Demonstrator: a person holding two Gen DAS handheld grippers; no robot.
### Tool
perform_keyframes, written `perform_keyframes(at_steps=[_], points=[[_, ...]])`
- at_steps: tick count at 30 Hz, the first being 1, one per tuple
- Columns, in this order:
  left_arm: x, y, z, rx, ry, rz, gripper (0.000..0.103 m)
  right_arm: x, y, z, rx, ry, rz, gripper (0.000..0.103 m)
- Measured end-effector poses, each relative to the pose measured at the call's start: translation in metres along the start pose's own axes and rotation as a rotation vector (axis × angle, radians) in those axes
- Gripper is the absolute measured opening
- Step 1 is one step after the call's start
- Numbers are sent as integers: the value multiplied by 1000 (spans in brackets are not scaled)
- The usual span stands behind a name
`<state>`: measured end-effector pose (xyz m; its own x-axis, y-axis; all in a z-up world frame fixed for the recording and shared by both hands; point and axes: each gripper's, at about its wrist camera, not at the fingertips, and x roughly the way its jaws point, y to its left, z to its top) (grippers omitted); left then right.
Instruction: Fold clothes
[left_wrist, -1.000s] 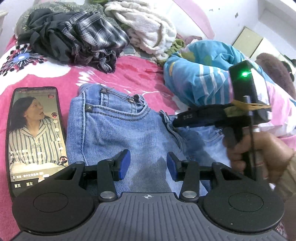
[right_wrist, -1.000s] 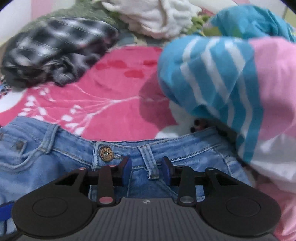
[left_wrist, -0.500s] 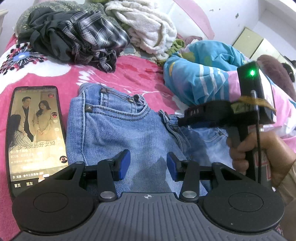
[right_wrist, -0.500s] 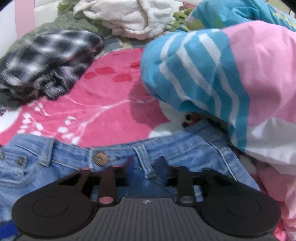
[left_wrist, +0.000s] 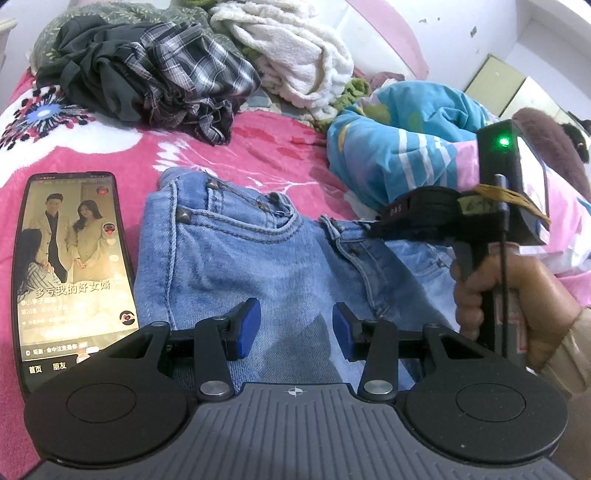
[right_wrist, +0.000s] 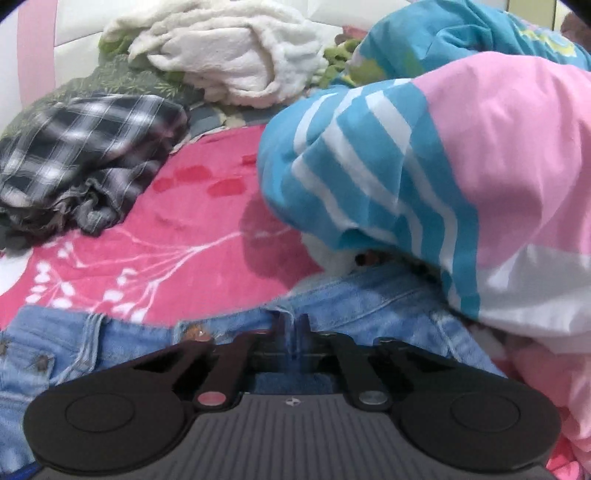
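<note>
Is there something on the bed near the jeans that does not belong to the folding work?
Yes. A phone lies face up on the pink blanket, close beside the jeans, with a video showing on its lit screen. It is no clothing and could be caught when the jeans are folded.

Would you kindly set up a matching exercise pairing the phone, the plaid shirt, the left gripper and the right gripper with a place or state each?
Things:
1. phone
2. plaid shirt
3. left gripper
4. right gripper

Places or states:
A. shut on the jeans waistband
B. open above the denim
C. crumpled at the far side
D. flat beside the jeans, screen lit

Pairs: 1-D, 2-C, 3-B, 4-A
</note>
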<state>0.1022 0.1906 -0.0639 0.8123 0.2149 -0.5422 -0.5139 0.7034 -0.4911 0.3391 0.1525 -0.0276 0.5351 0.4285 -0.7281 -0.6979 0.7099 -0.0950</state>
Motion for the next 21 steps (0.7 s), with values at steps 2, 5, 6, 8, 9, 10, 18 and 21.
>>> perform_keyframes(at_steps=[2,5,6,8,9,10,18,21], points=[[0,0,0,3,-1,1,43,11,0,-3,4,29,-7,2],[0,0,0,4,-2,2,43,21,5,-13,-35,30,-23,2],[0,0,0,3,-3,3,43,21,3,-12,-23,29,-19,2],[-1,-1,-1,3,-5,8,43,21,0,-11,-5,28,-9,2],[-2,-1,-1,-1,-5,9,43,22,1,-11,-8,27,-10,2],[-2,-2,-1,-6,-5,11,43,23,2,-11,-11,28,-12,2],[-18,-1,-1,-3,-27,33,43,31,5,-5,16,21,-25,3],[-28,-2,0,7,-57,30,43,15,-2,0,42,28,3,8]])
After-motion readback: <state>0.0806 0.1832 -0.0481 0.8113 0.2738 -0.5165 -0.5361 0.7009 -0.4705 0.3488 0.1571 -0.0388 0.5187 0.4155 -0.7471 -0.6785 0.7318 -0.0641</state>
